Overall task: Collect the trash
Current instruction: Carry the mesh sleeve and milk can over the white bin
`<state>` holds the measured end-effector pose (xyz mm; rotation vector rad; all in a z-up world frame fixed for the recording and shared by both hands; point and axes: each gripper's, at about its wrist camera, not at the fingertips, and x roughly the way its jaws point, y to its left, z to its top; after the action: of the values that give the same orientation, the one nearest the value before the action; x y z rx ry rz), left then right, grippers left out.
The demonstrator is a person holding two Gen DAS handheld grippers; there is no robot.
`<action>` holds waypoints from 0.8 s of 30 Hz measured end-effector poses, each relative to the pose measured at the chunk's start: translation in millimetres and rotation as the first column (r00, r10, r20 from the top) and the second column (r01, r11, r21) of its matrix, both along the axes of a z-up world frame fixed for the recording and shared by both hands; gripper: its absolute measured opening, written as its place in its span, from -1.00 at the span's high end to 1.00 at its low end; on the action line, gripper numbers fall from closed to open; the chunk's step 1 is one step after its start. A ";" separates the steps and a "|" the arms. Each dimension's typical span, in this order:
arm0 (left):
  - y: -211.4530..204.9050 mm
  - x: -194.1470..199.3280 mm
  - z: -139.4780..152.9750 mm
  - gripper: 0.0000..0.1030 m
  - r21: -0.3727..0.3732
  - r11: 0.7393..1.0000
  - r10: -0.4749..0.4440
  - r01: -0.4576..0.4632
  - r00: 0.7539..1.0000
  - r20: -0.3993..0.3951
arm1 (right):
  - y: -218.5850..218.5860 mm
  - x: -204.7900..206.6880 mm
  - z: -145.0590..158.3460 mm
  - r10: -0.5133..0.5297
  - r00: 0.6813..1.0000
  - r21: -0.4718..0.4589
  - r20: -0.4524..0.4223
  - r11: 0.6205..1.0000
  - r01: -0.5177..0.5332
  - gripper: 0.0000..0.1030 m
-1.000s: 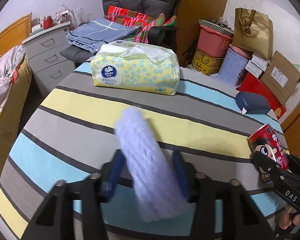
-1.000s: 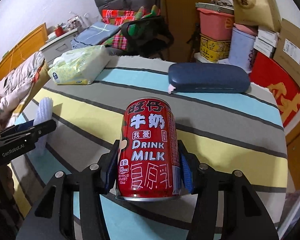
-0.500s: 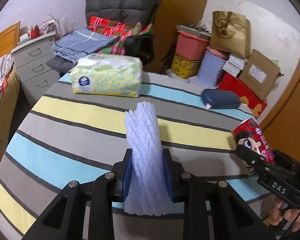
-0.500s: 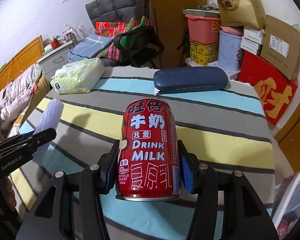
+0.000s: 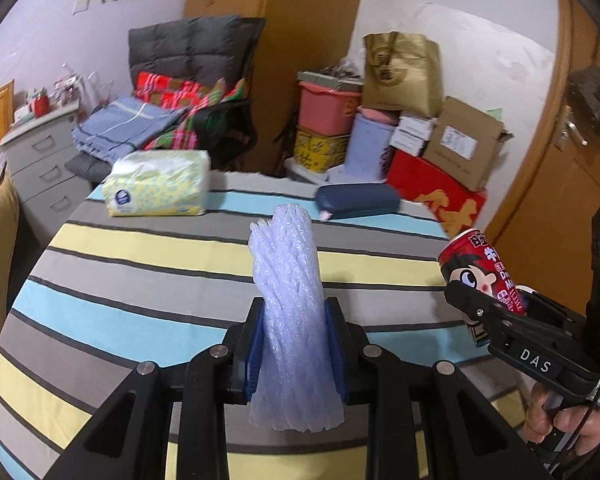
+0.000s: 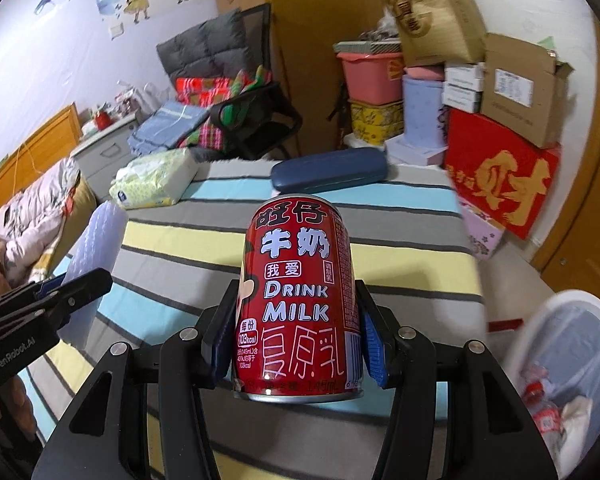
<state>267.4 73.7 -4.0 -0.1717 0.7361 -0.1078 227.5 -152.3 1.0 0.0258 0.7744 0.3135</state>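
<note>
Both loads are up off the striped yellow, blue and grey tablecloth (image 5: 148,264) as I carry them toward the bin. My left gripper (image 5: 296,344) is clamped on a pale lilac roll of foam fruit netting (image 5: 288,288), its jaws having just been closing, and the blue pads now squeeze the roll near its lower half. My right gripper (image 6: 296,344) pinches a red cylindrical milk-drink can (image 6: 298,296) by its sides, upright, label facing the camera.

To do this carry well, I judge both grips should stay firm and level: the netting is soft and could slip out downward, and the can (possibly with dregs inside, I cannot tell) should stay upright until it is over the opening.

The white round plastic waste bin (image 6: 572,304) sits low at the right, beyond the table's edge in the right wrist view. It is lined with a translucent bag and already holds crumpled scraps, among them something red and white; the details are blurred.

Left on the far side of the table are a yellow dotted soft pack of tissues (image 5: 156,188) and a dark blue oblong glasses case (image 5: 356,200), neither of which looks like trash.
</note>
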 end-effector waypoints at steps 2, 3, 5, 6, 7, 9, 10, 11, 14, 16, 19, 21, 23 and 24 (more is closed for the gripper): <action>-12.1 -7.1 5.8 0.44 0.010 1.000 -0.013 0.012 1.000 0.010 | -10.9 -7.0 3.5 -0.023 1.000 0.003 0.007 1.000 0.023 -0.05; -19.7 -10.6 8.8 0.44 0.016 1.000 -0.025 0.025 1.000 0.015 | -15.8 -10.3 5.4 -0.035 0.999 0.001 0.011 0.999 0.035 -0.05; -33.7 -16.9 15.8 0.44 0.024 0.999 -0.048 0.048 0.998 0.031 | -23.2 -16.1 9.0 -0.052 0.998 0.006 0.022 0.999 0.052 -0.05; -39.4 -19.1 18.3 0.44 0.031 0.998 -0.057 0.055 0.998 0.039 | -30.6 -20.1 10.9 -0.065 0.998 0.005 0.027 0.998 0.064 -0.05; -48.7 -22.9 21.9 0.44 0.037 0.997 -0.069 0.067 0.996 0.050 | -34.6 -23.0 11.9 -0.073 0.997 0.003 0.030 0.997 0.073 -0.05; -65.9 -29.2 27.6 0.44 0.028 0.994 -0.104 0.103 0.993 0.059 | -46.4 -29.9 14.3 -0.094 0.995 0.006 0.036 0.996 0.094 -0.05; -74.3 -32.1 30.7 0.44 0.030 0.993 -0.116 0.115 0.991 0.065 | -50.2 -32.5 15.3 -0.099 0.994 0.007 0.040 0.995 0.099 -0.05; -80.7 -34.4 33.0 0.44 0.035 0.992 -0.124 0.122 0.990 0.070 | -56.1 -35.9 16.9 -0.110 0.993 0.008 0.046 0.994 0.109 -0.05; -106.1 -43.7 40.6 0.44 0.041 0.986 -0.167 0.163 0.982 0.088 | -74.9 -45.2 20.9 -0.138 0.989 0.006 0.056 0.990 0.138 -0.05; -123.3 -49.2 43.3 0.44 0.050 0.981 -0.194 0.190 0.977 0.093 | -85.9 -50.3 22.8 -0.160 0.985 0.001 0.064 0.987 0.161 -0.05; -148.4 -55.8 45.0 0.43 0.072 0.973 -0.227 0.221 0.969 0.098 | -102.4 -57.6 24.1 -0.192 0.979 0.007 0.070 0.981 0.192 -0.05; -165.0 -60.2 44.7 0.43 0.064 0.966 -0.255 0.250 0.963 0.093 | -114.5 -61.2 23.7 -0.216 0.974 0.003 0.068 0.976 0.216 -0.05; -177.0 -63.2 43.4 0.43 0.060 0.961 -0.275 0.271 0.958 0.085 | -123.7 -66.1 23.5 -0.235 0.970 0.004 0.067 0.972 0.235 -0.05; -186.4 -64.3 42.5 0.43 0.065 0.956 -0.289 0.284 0.954 0.081 | -131.1 -67.1 22.0 -0.246 0.968 0.001 0.059 0.969 0.246 -0.05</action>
<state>203.0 -112.7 38.5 -0.0077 0.6695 -0.3708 160.5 -283.4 23.0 0.1061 0.7055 0.0754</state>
